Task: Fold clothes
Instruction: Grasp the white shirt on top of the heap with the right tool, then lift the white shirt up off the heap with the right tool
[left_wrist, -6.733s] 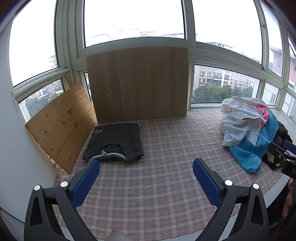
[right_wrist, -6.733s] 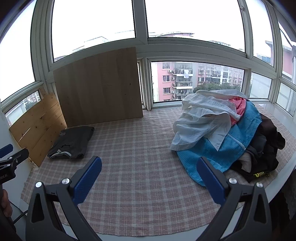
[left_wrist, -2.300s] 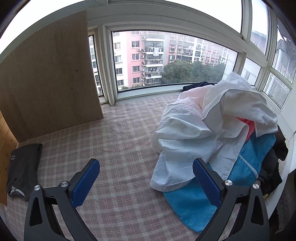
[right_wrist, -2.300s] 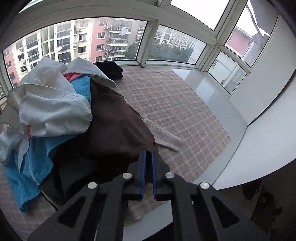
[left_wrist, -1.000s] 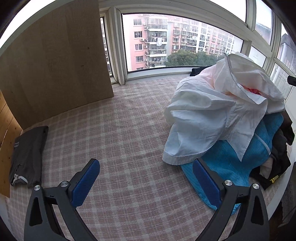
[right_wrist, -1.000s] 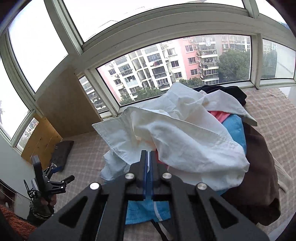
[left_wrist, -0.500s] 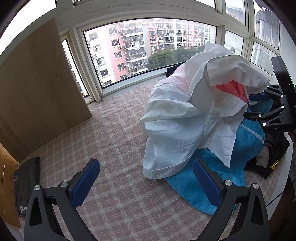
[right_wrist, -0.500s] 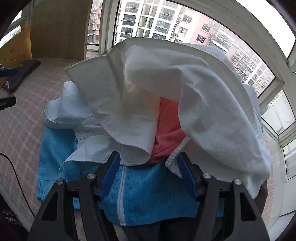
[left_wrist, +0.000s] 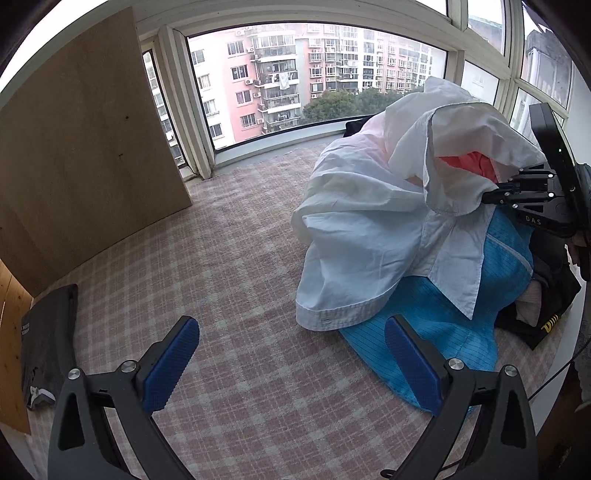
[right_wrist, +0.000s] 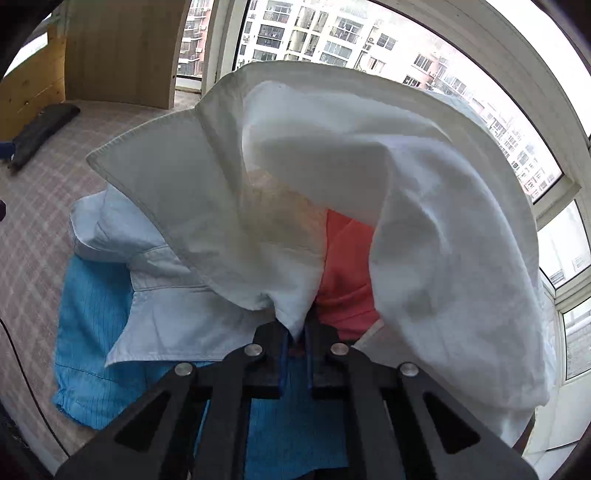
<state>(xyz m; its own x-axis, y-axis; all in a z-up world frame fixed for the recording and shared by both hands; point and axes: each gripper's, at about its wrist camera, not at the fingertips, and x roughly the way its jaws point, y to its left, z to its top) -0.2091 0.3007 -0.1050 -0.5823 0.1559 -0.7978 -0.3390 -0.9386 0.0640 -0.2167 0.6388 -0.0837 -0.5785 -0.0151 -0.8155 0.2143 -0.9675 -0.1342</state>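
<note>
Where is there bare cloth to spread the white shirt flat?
The checked cloth lies bare between the leaning wooden board, the folded dark garment and the clothes pile. The pile side is crowded: white shirt over a blue garment, with dark clothes at the edge.

Wooden board (left_wrist: 85, 147) leans against window (left_wrist: 314, 74); checked cloth (left_wrist: 229, 266) below.

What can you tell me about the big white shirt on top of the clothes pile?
The white shirt is thin, crumpled cotton-like cloth with stitched hems and a stiff collar. It drapes puffed-up over a blue garment and a coral-red one. The right claw has just closed, pinching a fold of its edge. The left claw is open, not touching it.
</note>
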